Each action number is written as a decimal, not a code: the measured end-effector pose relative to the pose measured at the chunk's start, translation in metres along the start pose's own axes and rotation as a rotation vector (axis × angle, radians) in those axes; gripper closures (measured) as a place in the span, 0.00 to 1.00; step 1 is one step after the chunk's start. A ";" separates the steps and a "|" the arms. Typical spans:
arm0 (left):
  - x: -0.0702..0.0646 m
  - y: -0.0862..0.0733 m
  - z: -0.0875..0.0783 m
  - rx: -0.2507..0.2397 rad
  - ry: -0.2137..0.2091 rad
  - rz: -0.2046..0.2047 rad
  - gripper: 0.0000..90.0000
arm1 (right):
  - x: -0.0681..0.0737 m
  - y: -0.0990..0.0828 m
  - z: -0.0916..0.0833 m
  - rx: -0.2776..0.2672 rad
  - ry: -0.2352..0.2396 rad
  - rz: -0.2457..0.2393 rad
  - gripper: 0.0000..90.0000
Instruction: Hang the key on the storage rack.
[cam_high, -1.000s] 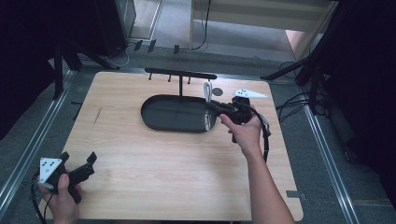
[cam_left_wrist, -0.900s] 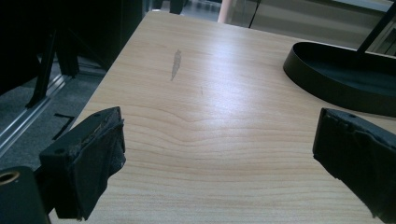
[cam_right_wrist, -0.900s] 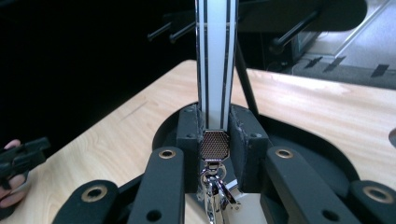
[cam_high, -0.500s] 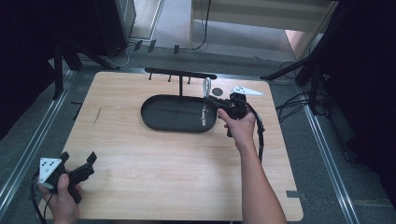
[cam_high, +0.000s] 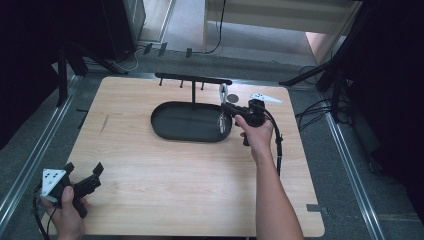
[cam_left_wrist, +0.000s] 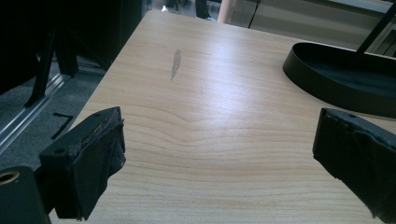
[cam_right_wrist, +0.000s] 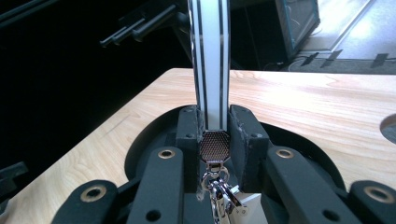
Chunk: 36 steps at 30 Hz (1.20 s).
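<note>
My right gripper (cam_high: 231, 112) (cam_right_wrist: 215, 116) hovers over the right end of a black oval tray (cam_high: 170, 125) (cam_right_wrist: 149, 140). It is shut on a white strap with black stripes (cam_right_wrist: 208, 70) (cam_high: 223, 92), gripped just above the strap's metal mesh end cap (cam_right_wrist: 215, 145). The strap rises out of the jaws, and a metal ring and clasp (cam_right_wrist: 217, 186) (cam_high: 221, 124) dangle below them over the tray. My left gripper (cam_high: 83, 169) (cam_left_wrist: 224, 154) rests near the table's front left corner. It is open, with only bare wood between its fingers.
A black T-shaped stand with small pegs (cam_high: 192, 79) rises from the tray's back. A small dark round spot (cam_high: 233, 98) (cam_right_wrist: 387, 128) lies on the wooden table (cam_high: 175, 190) behind the right gripper. A cable (cam_high: 277, 145) trails along the right forearm. Metal rails edge both sides.
My right hand has shifted a little toward the tray and lower, still holding the strap. The left hand has stayed where it was.
</note>
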<state>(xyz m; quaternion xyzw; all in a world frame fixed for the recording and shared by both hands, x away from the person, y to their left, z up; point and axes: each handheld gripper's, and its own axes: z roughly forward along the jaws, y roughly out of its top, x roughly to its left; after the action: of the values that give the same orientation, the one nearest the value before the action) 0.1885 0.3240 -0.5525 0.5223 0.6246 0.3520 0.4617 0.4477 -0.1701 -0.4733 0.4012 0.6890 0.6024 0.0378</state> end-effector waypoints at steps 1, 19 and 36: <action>0.000 0.000 0.000 0.000 0.000 0.001 0.03 | -0.001 -0.001 0.000 -0.003 -0.013 -0.001 0.81; 0.000 0.000 0.000 0.000 0.001 0.004 0.03 | 0.009 -0.007 -0.040 0.060 -0.209 -0.191 0.77; -0.001 0.000 0.000 -0.003 0.004 0.006 0.03 | 0.021 -0.036 -0.106 0.050 -0.402 -0.332 0.63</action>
<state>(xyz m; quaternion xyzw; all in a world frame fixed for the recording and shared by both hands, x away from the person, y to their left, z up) 0.1888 0.3226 -0.5524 0.5227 0.6236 0.3553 0.4601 0.3582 -0.2409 -0.4668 0.3952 0.7386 0.4789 0.2626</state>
